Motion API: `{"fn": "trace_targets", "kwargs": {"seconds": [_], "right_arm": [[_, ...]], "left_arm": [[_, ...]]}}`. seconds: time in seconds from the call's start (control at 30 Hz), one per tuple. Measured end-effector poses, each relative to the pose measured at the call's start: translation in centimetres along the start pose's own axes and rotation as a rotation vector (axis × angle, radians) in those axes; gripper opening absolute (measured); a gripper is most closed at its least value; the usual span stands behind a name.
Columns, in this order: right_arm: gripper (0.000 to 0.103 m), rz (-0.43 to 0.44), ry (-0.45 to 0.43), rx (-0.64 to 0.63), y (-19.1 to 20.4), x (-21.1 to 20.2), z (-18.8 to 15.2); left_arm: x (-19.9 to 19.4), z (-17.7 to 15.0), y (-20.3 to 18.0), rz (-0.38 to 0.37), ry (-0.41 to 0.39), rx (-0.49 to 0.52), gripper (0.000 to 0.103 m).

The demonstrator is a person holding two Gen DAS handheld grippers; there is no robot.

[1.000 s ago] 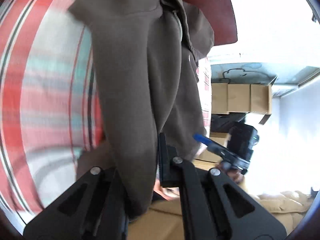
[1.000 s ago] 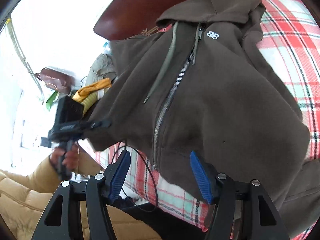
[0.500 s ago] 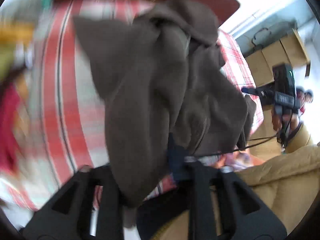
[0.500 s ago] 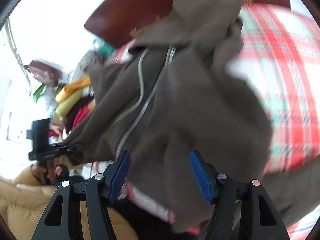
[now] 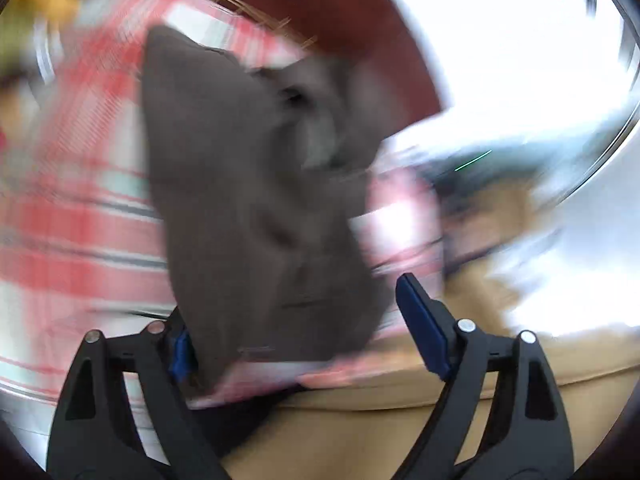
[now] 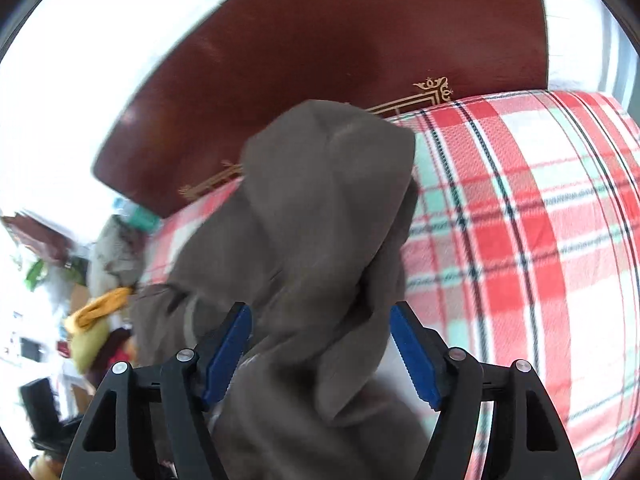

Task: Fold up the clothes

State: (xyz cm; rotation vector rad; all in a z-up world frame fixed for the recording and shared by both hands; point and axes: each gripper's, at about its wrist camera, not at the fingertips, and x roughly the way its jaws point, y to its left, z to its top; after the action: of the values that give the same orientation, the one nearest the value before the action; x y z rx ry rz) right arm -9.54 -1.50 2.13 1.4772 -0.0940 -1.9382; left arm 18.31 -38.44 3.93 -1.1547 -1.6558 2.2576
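A brown zip hoodie (image 6: 320,216) lies bunched on the red plaid bed (image 6: 520,240). My right gripper (image 6: 320,354) sits low over the heap. A thick fold of the hoodie fills the gap between its blue pads (image 6: 412,354) while its jaws are opening. In the blurred left wrist view the hoodie (image 5: 248,184) stretches away from my left gripper (image 5: 300,340). Those jaws are opening wide. The cloth's near edge rests against the left pad (image 5: 180,354), and the other pad stands free of it.
A dark red wooden headboard (image 6: 340,52) runs behind the bed. A pile of yellow and red clothes (image 6: 96,320) lies at the bed's left side. A person's tan jacket (image 5: 400,420) fills the bottom of the left wrist view.
My left gripper went from shut on the brown cloth to wide apart and rose. The hoodie dropped into a heap on the bed. My right gripper swung across over it, jaws slightly wider.
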Motion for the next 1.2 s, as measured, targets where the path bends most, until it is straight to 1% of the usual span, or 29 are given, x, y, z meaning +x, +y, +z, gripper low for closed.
{"fn": "trace_targets", "kwargs": {"seconds": [0.03, 0.1, 0.17, 0.2, 0.23, 0.27, 0.3, 0.33, 0.37, 0.4, 0.53, 0.6, 0.63, 0.67, 0.77, 0.83, 0.87, 0.93, 0.97, 1.0, 1.03, 1.07, 1.1, 1.17, 1.2], "right_arm": [[0.073, 0.010, 0.007, -0.003, -0.2, 0.5, 0.6], [0.073, 0.034, 0.017, -0.003, -0.5, 1.5, 1.7], [0.074, 0.069, 0.018, 0.009, -0.7, 2.4, 2.7], [0.073, 0.087, 0.021, 0.012, -0.8, 2.8, 3.1], [0.069, 0.108, 0.025, 0.010, -0.8, 3.2, 3.5], [0.051, 0.130, 0.027, 0.005, -0.8, 3.4, 3.8], [0.026, 0.153, 0.028, -0.008, -0.6, 3.6, 4.2], [0.014, 0.171, 0.025, -0.019, -0.5, 3.5, 4.5], [0.010, 0.190, 0.020, -0.021, -0.5, 3.3, 4.8], [0.010, 0.212, 0.014, -0.021, -0.4, 3.0, 5.2], [0.009, 0.310, -0.010, -0.004, -0.2, 1.4, 7.0], [0.009, 0.365, -0.025, 0.012, 0.1, 0.6, 8.1], [0.009, 0.387, -0.032, 0.020, 0.3, 0.2, 8.7], [0.009, 0.412, -0.042, 0.027, 0.6, -0.2, 9.4], [0.009, 0.462, -0.074, 0.032, 1.8, -1.2, 12.1], [0.009, 0.478, -0.105, 0.035, 2.6, -1.6, 14.0], [0.009, 0.490, -0.117, 0.041, 3.0, -1.7, 15.0], [0.010, 0.503, -0.126, 0.045, 3.5, -1.4, 16.3], [0.013, 0.507, -0.129, 0.046, 3.7, -1.3, 16.9], [0.020, 0.493, -0.117, 0.035, 4.0, -1.1, 17.2], [0.029, 0.449, -0.109, 0.012, 4.0, -1.2, 17.1], [0.050, 0.395, -0.109, -0.015, 3.9, -1.5, 16.7], [0.057, 0.357, -0.117, -0.048, 3.6, -2.2, 15.9], [0.061, 0.293, -0.124, -0.121, 2.2, -3.8, 13.0], [0.064, 0.254, -0.110, -0.154, 1.2, -4.5, 11.1]], "left_arm": [[-1.0, 0.2, 0.0, 0.012, -0.069, -0.026, 0.091], [-1.8, 0.6, -1.7, 0.090, -0.136, 0.027, 0.091], [-2.0, 1.1, -3.9, 0.124, -0.209, 0.077, 0.093], [-2.5, 1.2, -4.3, 0.156, -0.257, 0.095, 0.095], [-3.0, 1.3, -4.7, 0.191, -0.306, 0.112, 0.103], [-2.4, 1.5, -5.6, 0.347, -0.315, 0.193, 0.103], [-1.0, 1.6, -6.6, 0.497, -0.275, 0.298, 0.102], [-0.4, 1.8, -7.2, 0.513, -0.255, 0.339, 0.102], [0.1, 2.0, -7.7, 0.503, -0.241, 0.366, 0.102], [0.1, 2.5, -7.8, 0.449, -0.252, 0.339, 0.102], [3.7, 4.5, -8.9, 0.355, -0.198, 0.355, 0.102], [7.8, 5.9, -9.0, 0.282, -0.114, 0.378, 0.102], [9.9, 6.6, -8.8, 0.258, -0.071, 0.382, 0.102], [12.5, 7.7, -8.6, 0.243, -0.031, 0.377, 0.102], [19.5, 11.0, -8.0, 0.135, 0.083, 0.332, 0.102], [23.6, 13.2, -7.9, 0.106, 0.133, 0.306, 0.102], [25.3, 14.1, -8.1, 0.126, 0.139, 0.316, 0.102], [28.6, 16.2, -8.6, 0.163, 0.164, 0.372, 0.102], [29.9, 17.9, -8.3, 0.199, 0.153, 0.353, 0.102], [30.6, 20.0, -7.9, 0.240, 0.128, 0.322, 0.102], [30.7, 21.5, -7.7, 0.271, 0.092, 0.311, 0.101], [30.2, 23.5, -7.9, 0.309, 0.035, 0.315, 0.100], [29.1, 25.1, -8.1, 0.316, -0.019, 0.305, 0.100], [26.7, 28.0, -8.5, 0.314, -0.123, 0.278, 0.100], [25.5, 28.6, -8.8, 0.315, -0.157, 0.274, 0.100]]}}
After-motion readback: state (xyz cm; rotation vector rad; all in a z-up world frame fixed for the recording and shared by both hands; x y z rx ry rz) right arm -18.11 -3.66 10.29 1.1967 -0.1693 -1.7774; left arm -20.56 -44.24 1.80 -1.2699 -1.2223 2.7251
